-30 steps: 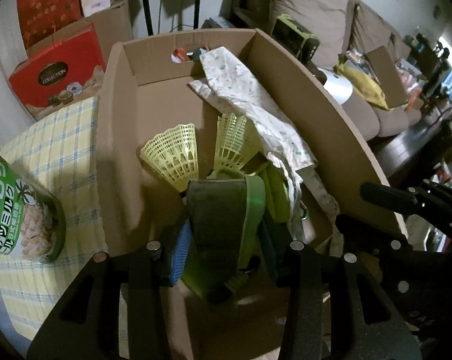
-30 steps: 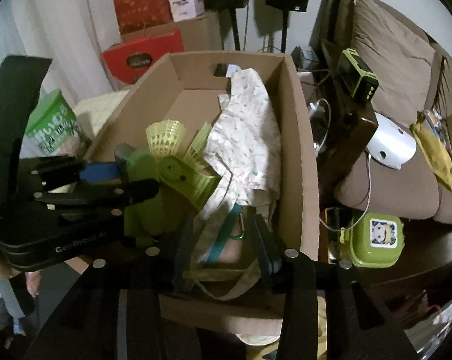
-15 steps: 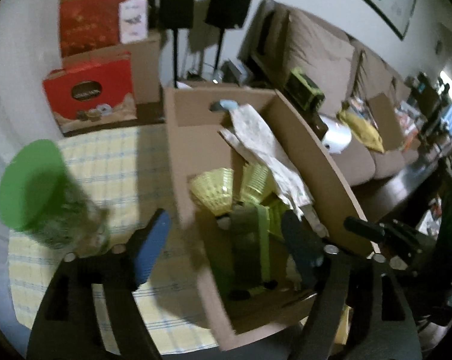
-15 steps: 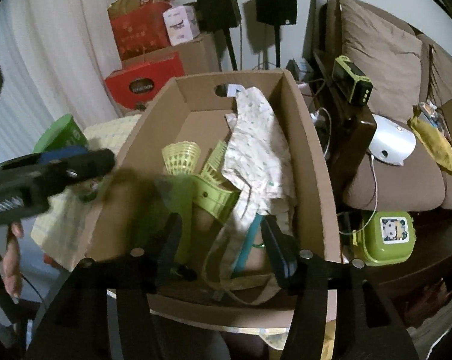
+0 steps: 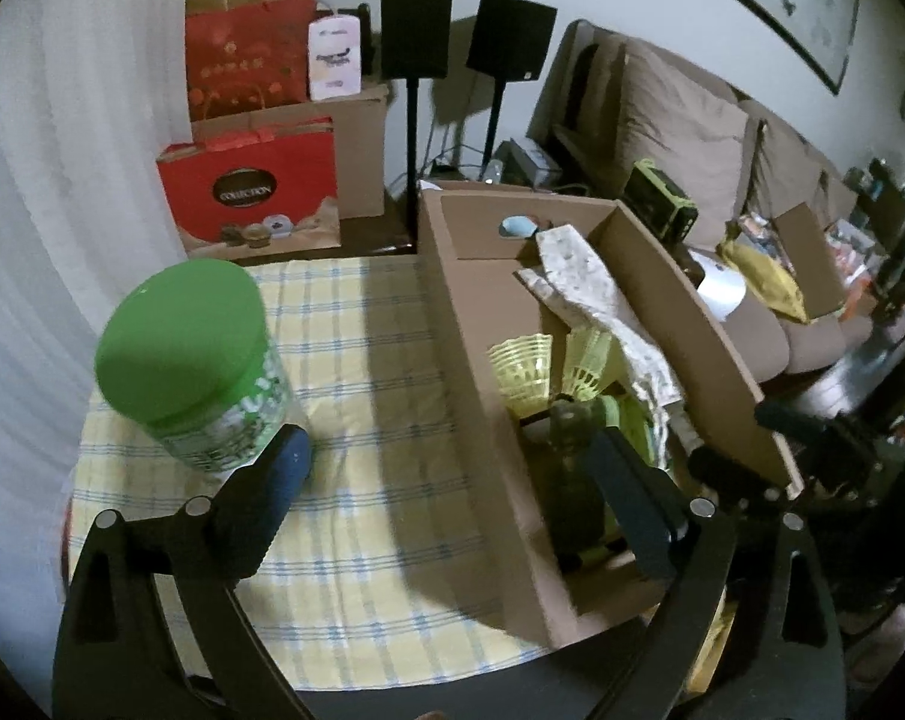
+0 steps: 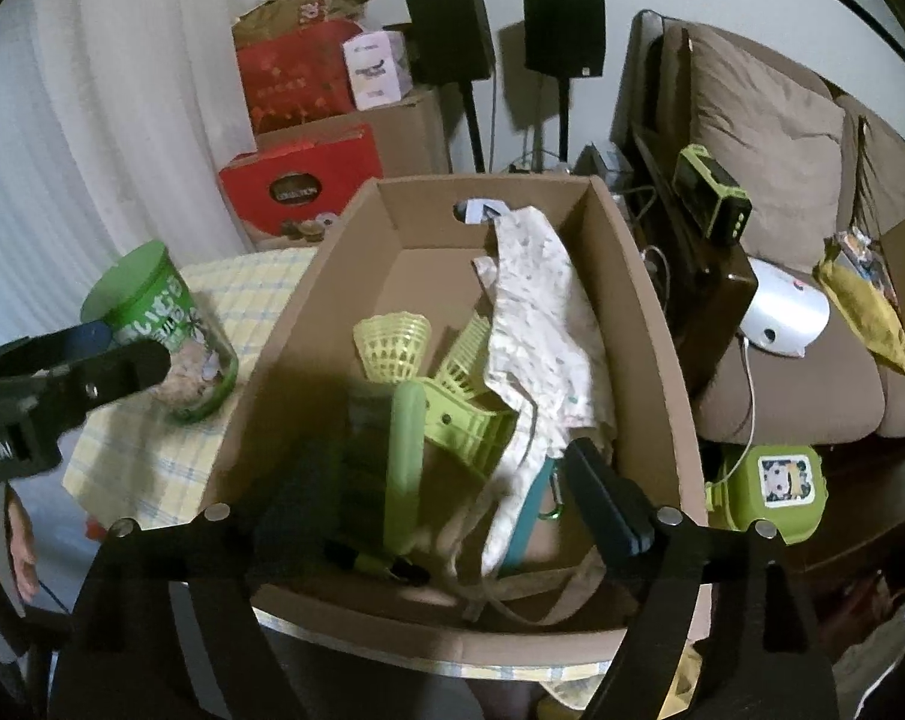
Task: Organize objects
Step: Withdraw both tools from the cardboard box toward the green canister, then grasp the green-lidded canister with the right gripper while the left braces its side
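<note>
A cardboard box stands on the yellow checked tablecloth. Inside lie two yellow shuttlecocks, a patterned cloth and a green and dark pouch. A green-lidded jar stands left of the box. My left gripper straddles the box's left wall above it, its jaws opening, nothing pressed between them. My right gripper hangs over the box's near end, its jaws opening above the pouch and cloth, touching neither.
Red gift bags and two black speakers stand behind the table. A sofa and a dark side table lie to the right, with a green lunch box below. A hand shows at the lower left.
Both grippers have widened and let go of what was between them: the left the pouch, the right the cloth. The left rose and shifted left over the box wall; the right drew back a little.
</note>
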